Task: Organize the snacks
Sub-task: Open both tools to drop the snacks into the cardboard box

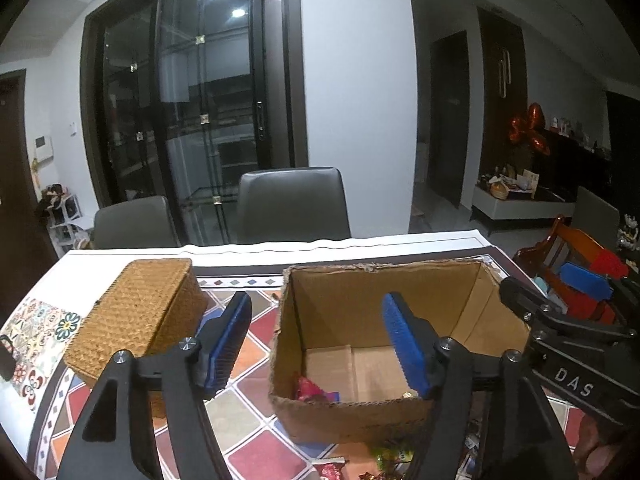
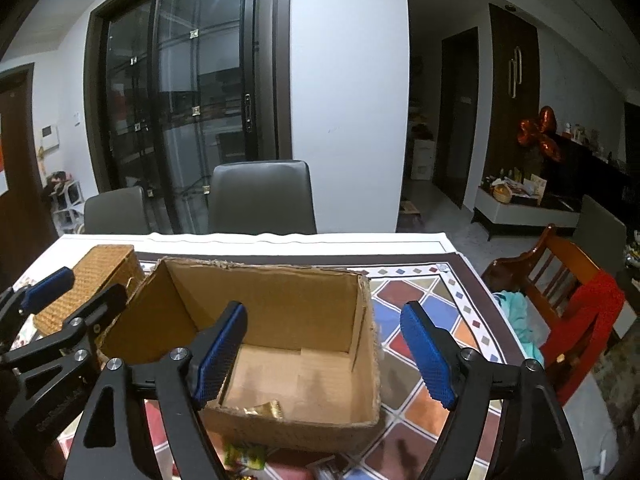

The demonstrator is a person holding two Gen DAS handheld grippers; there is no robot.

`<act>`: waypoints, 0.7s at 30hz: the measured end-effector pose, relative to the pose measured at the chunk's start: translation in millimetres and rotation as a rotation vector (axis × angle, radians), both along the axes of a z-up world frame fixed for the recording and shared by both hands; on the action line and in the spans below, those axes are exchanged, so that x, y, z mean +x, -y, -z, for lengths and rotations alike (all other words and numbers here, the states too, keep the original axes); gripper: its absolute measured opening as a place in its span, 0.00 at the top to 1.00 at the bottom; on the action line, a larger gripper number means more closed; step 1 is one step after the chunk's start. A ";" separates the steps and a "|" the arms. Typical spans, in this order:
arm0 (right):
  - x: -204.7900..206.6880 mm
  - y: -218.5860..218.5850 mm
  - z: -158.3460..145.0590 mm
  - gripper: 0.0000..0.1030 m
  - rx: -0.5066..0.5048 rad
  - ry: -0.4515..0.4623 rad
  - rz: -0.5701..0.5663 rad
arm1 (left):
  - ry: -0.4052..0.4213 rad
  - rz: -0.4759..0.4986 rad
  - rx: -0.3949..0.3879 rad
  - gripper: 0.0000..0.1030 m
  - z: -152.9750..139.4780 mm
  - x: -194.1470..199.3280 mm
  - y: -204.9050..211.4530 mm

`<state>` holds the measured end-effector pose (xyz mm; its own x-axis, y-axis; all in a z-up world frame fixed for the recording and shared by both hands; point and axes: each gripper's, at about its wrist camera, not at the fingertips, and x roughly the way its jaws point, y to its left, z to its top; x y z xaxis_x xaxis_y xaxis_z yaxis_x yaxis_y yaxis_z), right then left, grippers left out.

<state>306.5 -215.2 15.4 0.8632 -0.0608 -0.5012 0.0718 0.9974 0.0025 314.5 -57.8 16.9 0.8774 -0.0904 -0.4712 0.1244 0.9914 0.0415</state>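
Observation:
An open cardboard box point(image 1: 340, 412) stands on the tiled tablecloth; it also shows in the right wrist view point(image 2: 288, 304). A pink snack packet point(image 1: 310, 390) lies in its near corner, and a gold wrapper point(image 2: 266, 408) lies on its floor. More wrapped snacks lie on the table in front of the box point(image 1: 390, 456), with a green one point(image 2: 244, 454) in the right wrist view. My left gripper point(image 1: 320, 346) is open and empty, above the box's near left corner. My right gripper point(image 2: 324, 354) is open and empty, above the box's near right side.
A woven wicker box point(image 1: 140, 316) with its lid on stands left of the cardboard box. Two grey chairs point(image 1: 292, 204) are behind the table. A wooden chair with red cloth point(image 2: 576, 304) stands at the right table edge.

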 end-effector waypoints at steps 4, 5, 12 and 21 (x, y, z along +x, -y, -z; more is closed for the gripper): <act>-10.3 2.5 -6.7 0.19 -0.006 0.014 0.021 | 0.009 -0.014 0.000 0.30 -5.0 -11.2 -2.6; -13.0 2.5 -7.9 0.19 -0.007 0.016 0.023 | 0.013 -0.016 -0.003 0.28 -6.7 -13.9 -3.7; -38.7 2.1 -22.5 0.19 -0.014 0.048 0.031 | 0.045 -0.023 -0.007 0.26 -22.1 -41.0 -6.8; -71.4 2.5 -39.8 0.19 -0.016 0.090 0.040 | 0.075 -0.022 -0.008 0.25 -36.3 -71.0 -10.5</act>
